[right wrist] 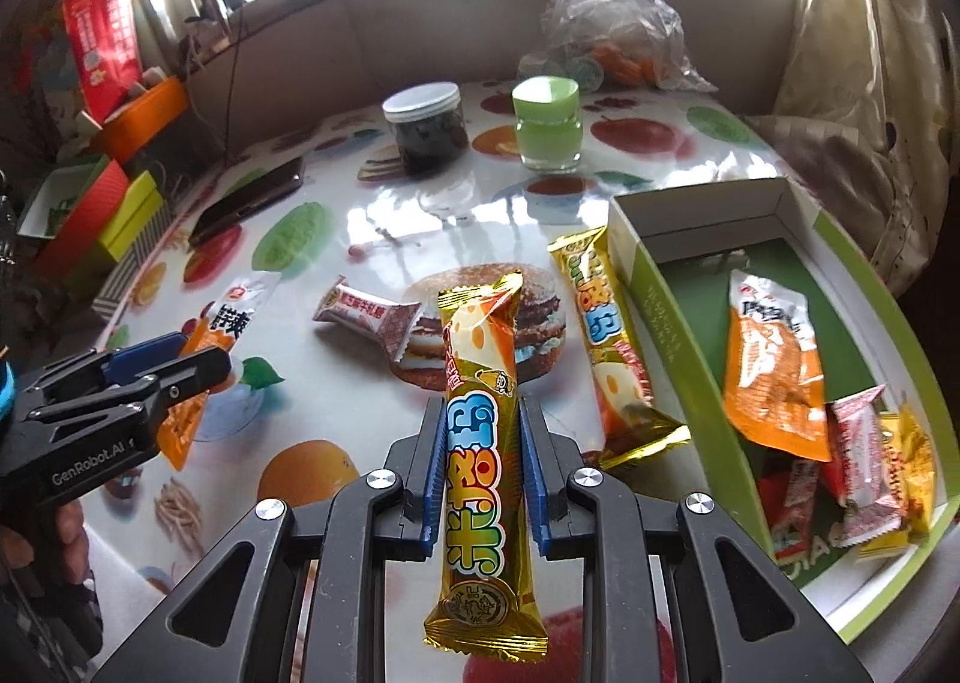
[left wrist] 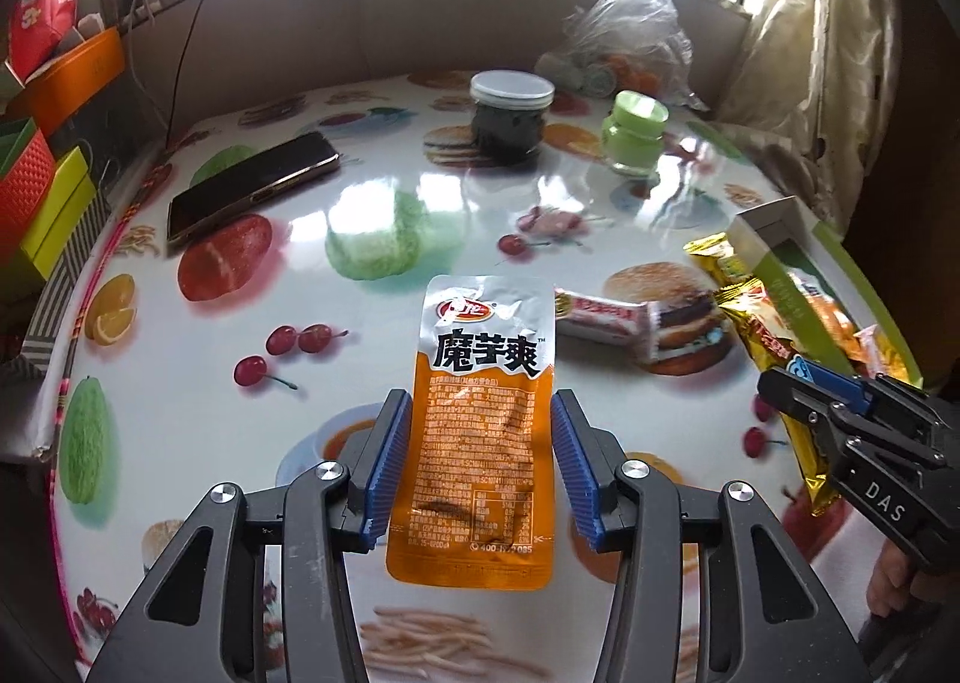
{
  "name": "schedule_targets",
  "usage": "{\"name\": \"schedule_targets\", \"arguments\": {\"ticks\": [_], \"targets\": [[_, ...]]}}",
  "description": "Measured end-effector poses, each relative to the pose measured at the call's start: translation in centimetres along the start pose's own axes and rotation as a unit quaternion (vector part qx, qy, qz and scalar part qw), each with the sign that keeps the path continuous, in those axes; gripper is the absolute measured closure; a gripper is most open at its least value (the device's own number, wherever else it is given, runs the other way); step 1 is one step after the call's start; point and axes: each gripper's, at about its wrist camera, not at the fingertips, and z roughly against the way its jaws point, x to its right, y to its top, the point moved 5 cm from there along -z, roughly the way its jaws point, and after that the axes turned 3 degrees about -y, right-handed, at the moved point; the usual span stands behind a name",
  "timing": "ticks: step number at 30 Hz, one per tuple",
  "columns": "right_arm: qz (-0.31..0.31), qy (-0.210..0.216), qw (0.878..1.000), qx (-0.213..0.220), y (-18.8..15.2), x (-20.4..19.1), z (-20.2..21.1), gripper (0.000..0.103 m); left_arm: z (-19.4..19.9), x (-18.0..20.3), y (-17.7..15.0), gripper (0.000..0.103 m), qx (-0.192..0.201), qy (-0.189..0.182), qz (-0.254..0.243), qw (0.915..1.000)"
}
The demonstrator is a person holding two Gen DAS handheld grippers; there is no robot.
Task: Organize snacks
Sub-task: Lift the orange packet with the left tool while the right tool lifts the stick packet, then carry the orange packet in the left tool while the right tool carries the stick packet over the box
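My left gripper [left wrist: 480, 419] is shut on an orange and silver konjac snack pouch [left wrist: 480, 419], held above the table; both show in the right wrist view, gripper [right wrist: 192, 359] and pouch [right wrist: 198, 383]. My right gripper [right wrist: 483, 419] is shut on a gold snack bar [right wrist: 480, 443], also seen in the left wrist view [left wrist: 774, 341]. A second gold bar [right wrist: 606, 335] and a small pink-white candy packet [right wrist: 372, 317] lie on the table. The green-rimmed open box [right wrist: 672, 317] to the right holds an orange pouch [right wrist: 774, 371] and several small packets.
A dark jar with white lid [right wrist: 429, 128], a green-lidded jar [right wrist: 547, 122], a phone [left wrist: 252, 185] and a clear plastic bag [right wrist: 612, 17] stand further back. Coloured boxes [right wrist: 108, 215] are stacked off the table's left edge. A curtain [right wrist: 858, 83] hangs at right.
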Motion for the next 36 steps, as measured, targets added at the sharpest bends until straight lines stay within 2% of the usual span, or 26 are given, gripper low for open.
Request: {"name": "schedule_targets", "arguments": {"ticks": [11, 36], "targets": [[-0.007, -0.002, 1.0, 0.02, -0.4, 1.7, 3.2, 0.081, 2.8, 3.6, 0.3, 0.055, 0.025, -0.014, -0.018, 0.9994], [-0.048, -0.032, 0.998, 0.037, -1.3, 7.9, 6.5, 0.081, 2.9, 10.9, 1.2, 0.055, 0.031, -0.049, -0.056, 0.9967]]}}
